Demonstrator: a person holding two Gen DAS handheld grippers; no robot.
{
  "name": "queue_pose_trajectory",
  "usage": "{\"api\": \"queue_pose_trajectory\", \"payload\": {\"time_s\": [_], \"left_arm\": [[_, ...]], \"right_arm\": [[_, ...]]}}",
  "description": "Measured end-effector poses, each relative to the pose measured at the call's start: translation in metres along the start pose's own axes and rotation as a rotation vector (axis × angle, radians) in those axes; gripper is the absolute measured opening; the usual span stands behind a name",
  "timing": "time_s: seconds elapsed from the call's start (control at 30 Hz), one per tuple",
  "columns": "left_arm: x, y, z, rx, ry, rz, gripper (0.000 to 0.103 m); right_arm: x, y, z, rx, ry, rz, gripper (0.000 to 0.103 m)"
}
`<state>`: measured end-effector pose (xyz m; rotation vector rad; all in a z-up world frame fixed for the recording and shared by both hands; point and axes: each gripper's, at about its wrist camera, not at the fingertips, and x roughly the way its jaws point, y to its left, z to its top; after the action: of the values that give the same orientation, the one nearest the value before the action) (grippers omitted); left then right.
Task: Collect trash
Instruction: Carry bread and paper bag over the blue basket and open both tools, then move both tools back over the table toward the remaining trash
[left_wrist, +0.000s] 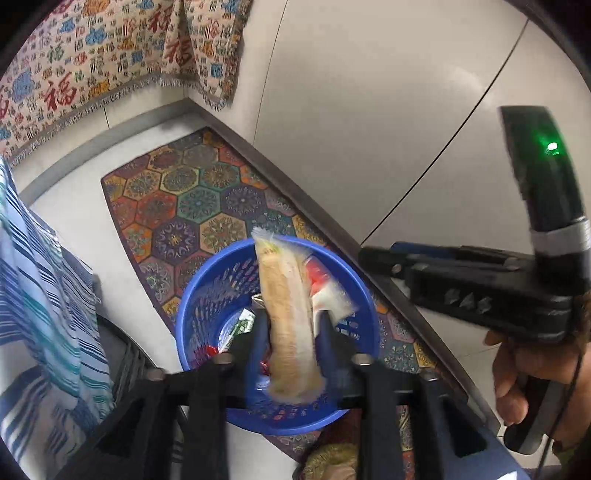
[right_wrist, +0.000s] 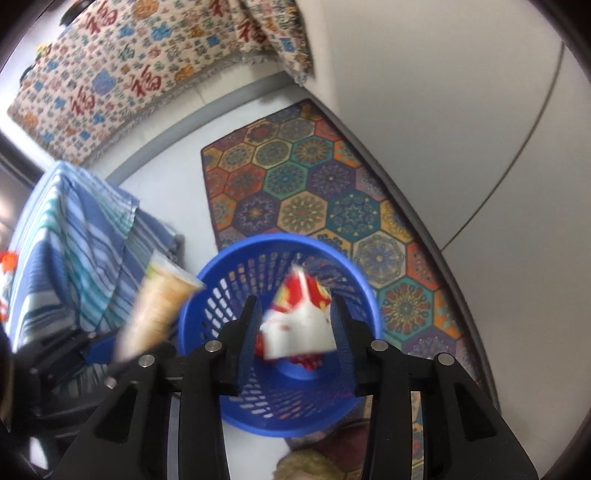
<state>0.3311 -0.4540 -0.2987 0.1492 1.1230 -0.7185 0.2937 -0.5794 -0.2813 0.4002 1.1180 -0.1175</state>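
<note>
A blue plastic basket (left_wrist: 207, 295) stands on a patterned rug and holds wrappers; it also shows in the right wrist view (right_wrist: 229, 280). My left gripper (left_wrist: 291, 325) hangs over the basket with a long beige snack packet (left_wrist: 288, 317) between its open fingers, blurred. The packet also shows in the right wrist view (right_wrist: 159, 306). My right gripper (right_wrist: 295, 314) is over the basket too, open, with a red and white wrapper (right_wrist: 299, 317) between its fingers, blurred. The right gripper's body (left_wrist: 461, 273) shows in the left wrist view.
A hexagon-patterned rug (right_wrist: 314, 184) lies along a pale wall (left_wrist: 388, 92). A blue striped cloth (right_wrist: 74, 236) covers furniture on the left. A patterned fringed cloth (left_wrist: 110, 55) hangs at the back. A fuzzy yellow item (right_wrist: 306, 465) sits by the basket's near side.
</note>
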Motion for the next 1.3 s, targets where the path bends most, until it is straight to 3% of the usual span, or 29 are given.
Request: {"api": "queue_pose_trajectory", "payload": {"time_s": [0.03, 0.07, 0.23, 0.37, 0.5, 0.7, 0.83, 0.93, 1.03, 1.17, 1.3], "left_arm": [[0.000, 0.001, 0.000, -0.012, -0.005, 0.001, 0.056], [-0.001, 0.003, 0.000, -0.024, -0.020, 0.006, 0.061], [-0.025, 0.006, 0.001, -0.056, -0.054, -0.002, 0.061], [-0.074, 0.003, -0.008, -0.033, -0.111, 0.005, 0.061], [-0.144, 0.005, -0.036, 0.025, -0.146, 0.010, 0.063], [-0.249, 0.039, -0.110, 0.030, -0.193, 0.121, 0.073], [-0.292, 0.090, -0.171, -0.050, -0.200, 0.240, 0.075], [-0.302, 0.133, -0.202, -0.110, -0.183, 0.341, 0.075], [-0.308, 0.179, -0.225, -0.189, -0.181, 0.437, 0.075], [-0.315, 0.222, -0.237, -0.230, -0.201, 0.508, 0.075], [-0.307, 0.252, -0.238, -0.267, -0.185, 0.513, 0.075]], "right_arm": [[-0.003, -0.002, 0.000, 0.003, -0.010, -0.002, 0.045], [-0.006, -0.004, 0.000, 0.008, -0.026, -0.007, 0.050], [-0.037, -0.005, -0.001, 0.023, -0.126, -0.054, 0.074], [-0.074, 0.004, -0.003, 0.018, -0.224, -0.088, 0.094], [-0.115, 0.025, -0.007, 0.004, -0.332, -0.146, 0.099], [-0.166, 0.095, -0.035, -0.077, -0.464, -0.119, 0.100], [-0.170, 0.166, -0.078, -0.166, -0.429, 0.013, 0.100], [-0.150, 0.230, -0.112, -0.274, -0.331, 0.114, 0.100], [-0.124, 0.289, -0.142, -0.383, -0.243, 0.162, 0.100], [-0.092, 0.343, -0.157, -0.461, -0.184, 0.126, 0.100], [-0.058, 0.369, -0.148, -0.418, -0.129, 0.050, 0.100]]}}
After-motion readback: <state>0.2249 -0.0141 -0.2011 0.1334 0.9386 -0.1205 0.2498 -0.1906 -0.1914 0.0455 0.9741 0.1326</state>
